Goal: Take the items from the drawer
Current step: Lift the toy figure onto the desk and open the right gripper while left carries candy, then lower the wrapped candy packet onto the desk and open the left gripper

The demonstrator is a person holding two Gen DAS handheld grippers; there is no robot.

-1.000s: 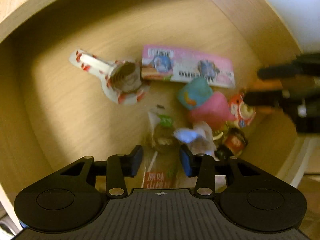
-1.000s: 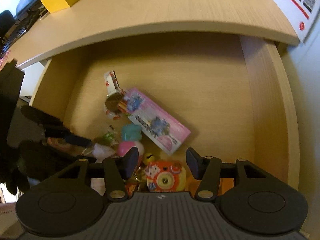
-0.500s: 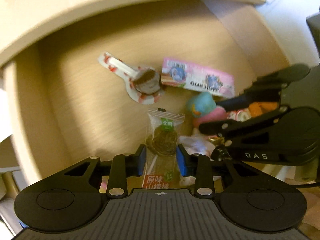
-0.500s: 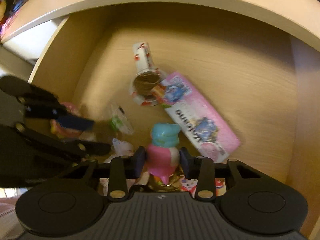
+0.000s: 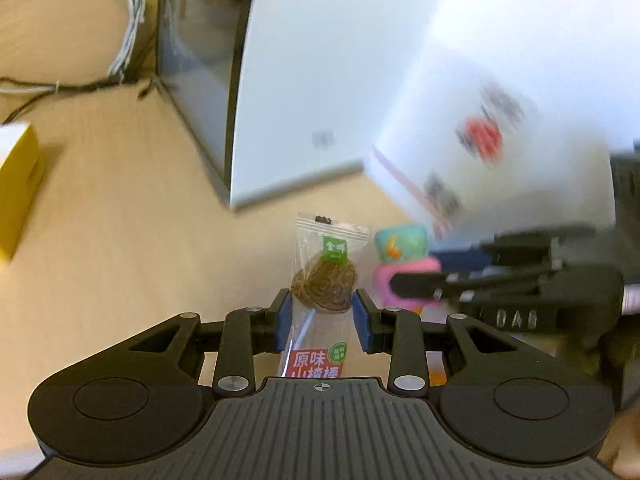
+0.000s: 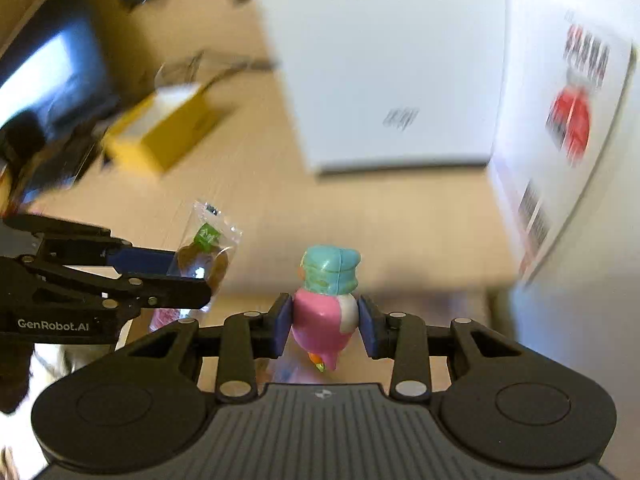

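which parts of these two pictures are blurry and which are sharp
Left wrist view: the left gripper and its snack packet are sharp; the white box smears. Right wrist view: the right gripper and toy figure are crisp; the yellow box streaks.

Both grippers now up out of drawer, over the table (image 5: 120, 240): left gripper (image 5: 323, 320) lifted snack packet (image 5: 324, 280), right gripper (image 6: 325, 326) lifted pink-teal toy (image 6: 326, 300), jaws closed onto each.

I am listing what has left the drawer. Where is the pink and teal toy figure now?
The toy figure is clamped in the right gripper above the wooden desk, right of the snack packet.
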